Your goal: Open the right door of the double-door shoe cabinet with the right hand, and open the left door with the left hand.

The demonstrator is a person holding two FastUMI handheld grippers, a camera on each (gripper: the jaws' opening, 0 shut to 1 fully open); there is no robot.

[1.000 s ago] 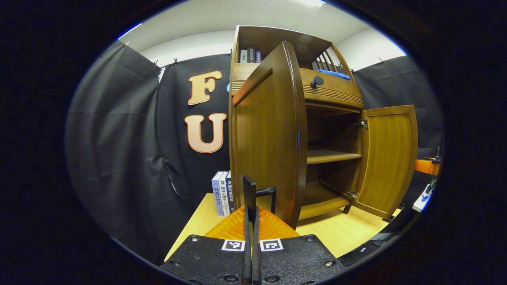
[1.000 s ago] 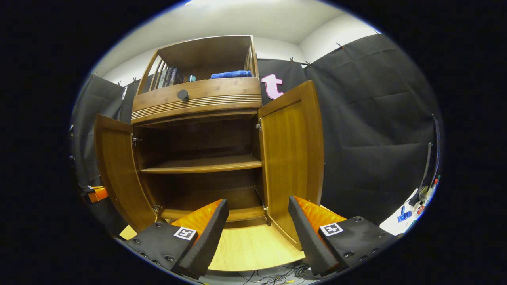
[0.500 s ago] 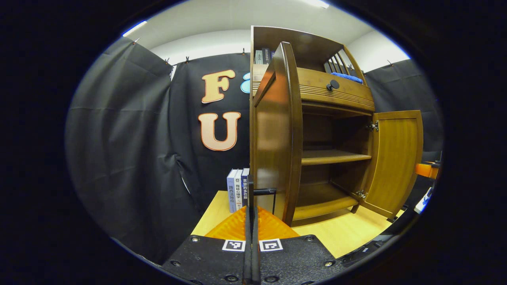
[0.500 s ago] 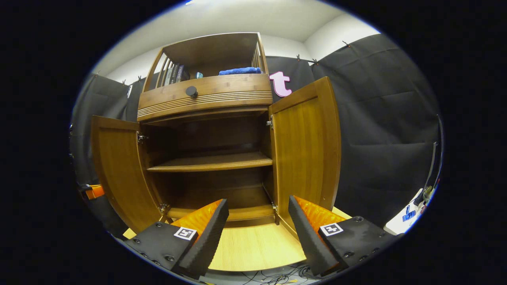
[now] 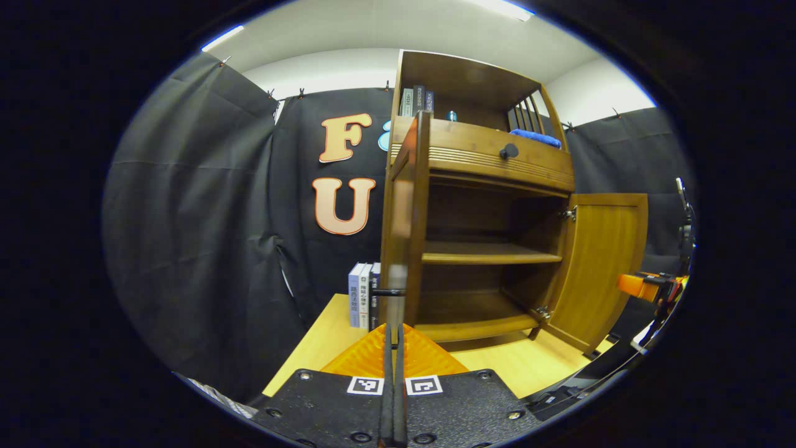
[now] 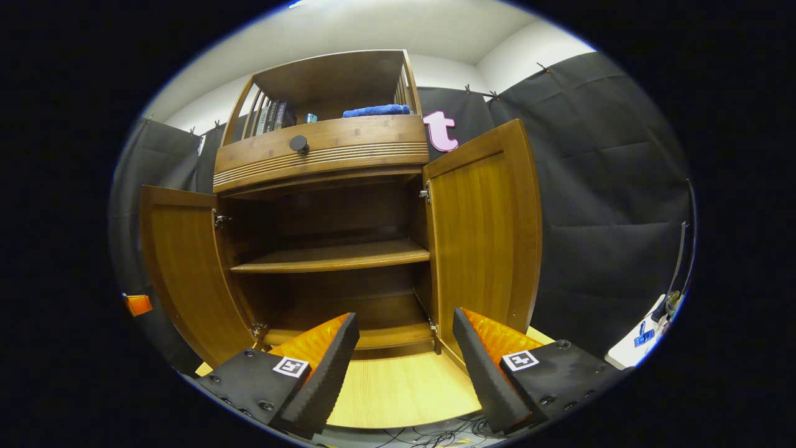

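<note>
A: Cabinet (image 6: 323,218): right door (image 6: 485,230) swung wide at right, left door (image 5: 404,218) edge-on.
B: Left gripper (image 5: 393,336) fingers pressed together by its handle (image 5: 388,292); grip unclear. Right gripper (image 6: 404,361) spread, empty.
A: Advice: follow the hinge arc, no sideways force.

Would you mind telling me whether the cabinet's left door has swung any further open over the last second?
Yes. In the left gripper view the left door now stands nearly edge-on, uncovering more of the middle shelf than before.
</note>
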